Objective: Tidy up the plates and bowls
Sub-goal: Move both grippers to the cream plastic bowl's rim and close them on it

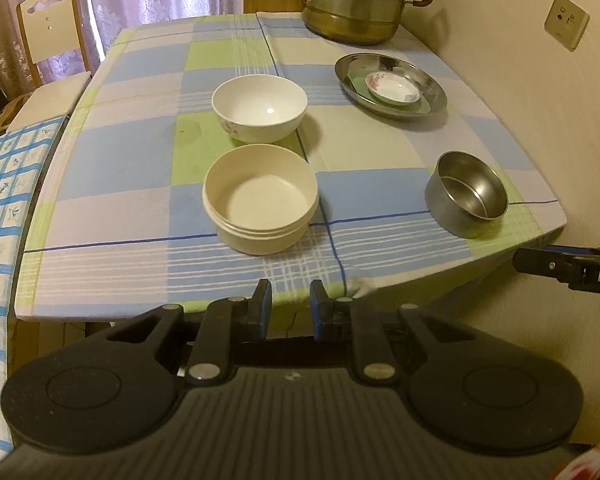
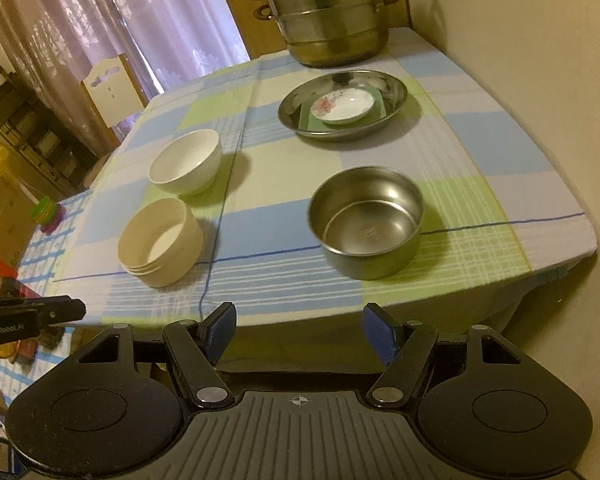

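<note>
Left wrist view shows the left claw (image 1: pixel 290 304) nearly together, holding nothing, at the near edge of the bench (image 1: pixel 100 264). The right claw (image 2: pixel 298 330) is wide apart and empty too. Nothing is picked up yet. Nearest sit the cream tub (image 1: pixel 260 202) and steel bowl (image 2: pixel 366 222), then the white bowl (image 1: pixel 259 106). Farthest, a small flowered dish (image 2: pixel 346 106) rests in the steel plate (image 2: pixel 296 110). Next, I think, the right claw should reach down over the steel bowl's rim.

Dim yellowish light, fisheye-warped edges
</note>
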`<move>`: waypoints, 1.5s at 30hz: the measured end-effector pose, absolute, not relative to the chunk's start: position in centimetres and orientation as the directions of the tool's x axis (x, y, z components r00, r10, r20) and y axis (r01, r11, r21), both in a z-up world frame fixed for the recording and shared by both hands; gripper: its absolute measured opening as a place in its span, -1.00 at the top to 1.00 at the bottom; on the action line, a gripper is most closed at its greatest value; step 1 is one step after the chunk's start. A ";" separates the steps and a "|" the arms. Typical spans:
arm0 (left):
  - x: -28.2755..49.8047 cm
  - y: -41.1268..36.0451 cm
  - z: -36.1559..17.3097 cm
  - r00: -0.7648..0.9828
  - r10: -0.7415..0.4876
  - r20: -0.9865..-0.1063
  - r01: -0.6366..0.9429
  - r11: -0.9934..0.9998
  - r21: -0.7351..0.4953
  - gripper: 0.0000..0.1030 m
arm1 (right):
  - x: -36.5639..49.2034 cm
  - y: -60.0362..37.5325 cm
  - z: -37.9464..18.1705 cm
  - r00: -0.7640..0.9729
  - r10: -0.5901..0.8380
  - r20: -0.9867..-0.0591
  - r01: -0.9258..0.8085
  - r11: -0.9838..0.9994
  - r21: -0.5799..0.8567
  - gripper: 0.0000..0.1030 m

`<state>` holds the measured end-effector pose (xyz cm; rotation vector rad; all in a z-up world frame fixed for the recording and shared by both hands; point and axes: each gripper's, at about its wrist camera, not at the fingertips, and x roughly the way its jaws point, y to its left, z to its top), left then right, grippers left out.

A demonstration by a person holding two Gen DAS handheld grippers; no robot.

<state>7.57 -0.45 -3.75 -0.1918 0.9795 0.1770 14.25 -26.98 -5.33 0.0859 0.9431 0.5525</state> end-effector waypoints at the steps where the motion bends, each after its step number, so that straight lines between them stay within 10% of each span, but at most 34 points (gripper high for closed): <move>1: 7.5 -0.3 -3.8 0.544 0.063 -0.836 -0.235 0.969 -0.080 0.66 | 14.1 -26.8 -5.3 0.459 0.488 -0.742 -0.411 0.858 0.309 -0.35; 45: 10.6 8.2 -6.5 0.528 0.057 -0.847 -0.328 0.934 -0.141 0.66 | 18.4 -12.2 -6.9 0.344 0.539 -0.769 -0.560 0.775 0.293 -0.37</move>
